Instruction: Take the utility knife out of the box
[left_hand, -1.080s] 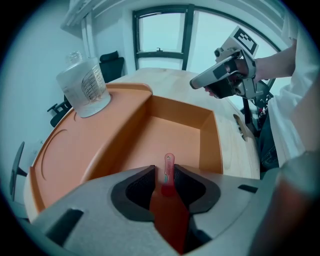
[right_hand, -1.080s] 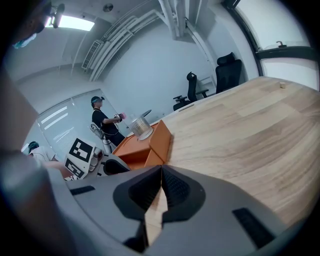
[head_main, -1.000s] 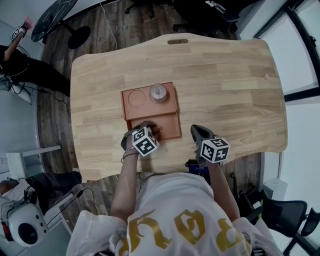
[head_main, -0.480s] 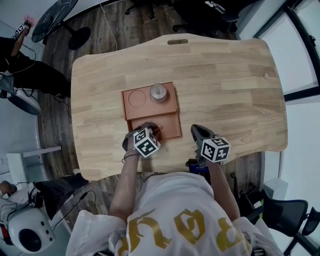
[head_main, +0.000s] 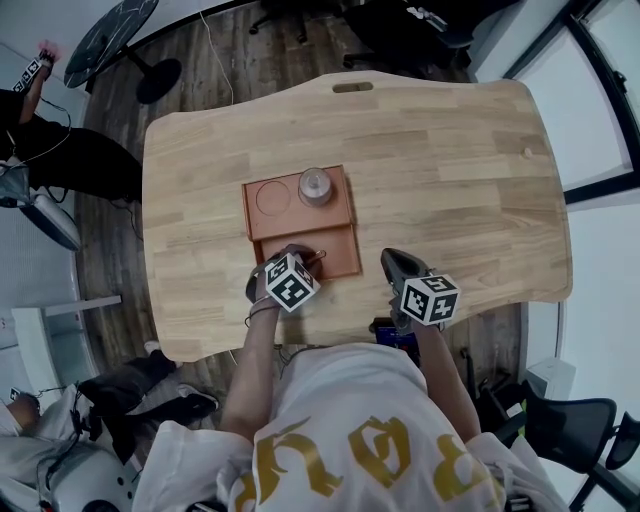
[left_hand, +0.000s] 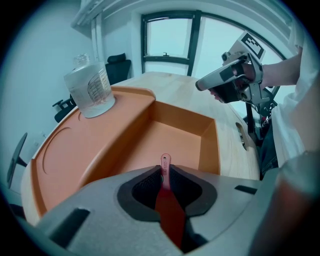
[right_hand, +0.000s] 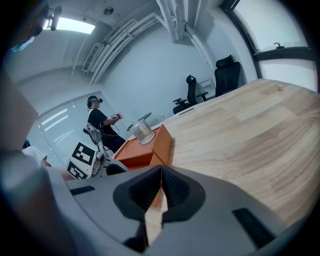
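A red utility knife (left_hand: 165, 161) stands on edge between the pads of my left gripper (left_hand: 163, 175), its thin end poking out over the deep compartment of the orange box (left_hand: 180, 145). The jaws are closing and both pads touch the knife's sides. In the head view the left gripper (head_main: 305, 258) points steeply down into the near compartment of the box (head_main: 340, 262). My right gripper (head_main: 392, 262) rests to the right of the box over the bare table, shut with nothing in it (right_hand: 161, 172).
A clear glass jar (head_main: 316, 186) sits in a round recess at the far end of the box, beside another round recess (head_main: 273, 197). The wooden table (head_main: 450, 170) spreads right and far. A standing person (right_hand: 100, 122) and office chairs are beyond the table.
Both grippers and the box stay where they were. Only the people on the floor at the left edge of the head view have shifted.
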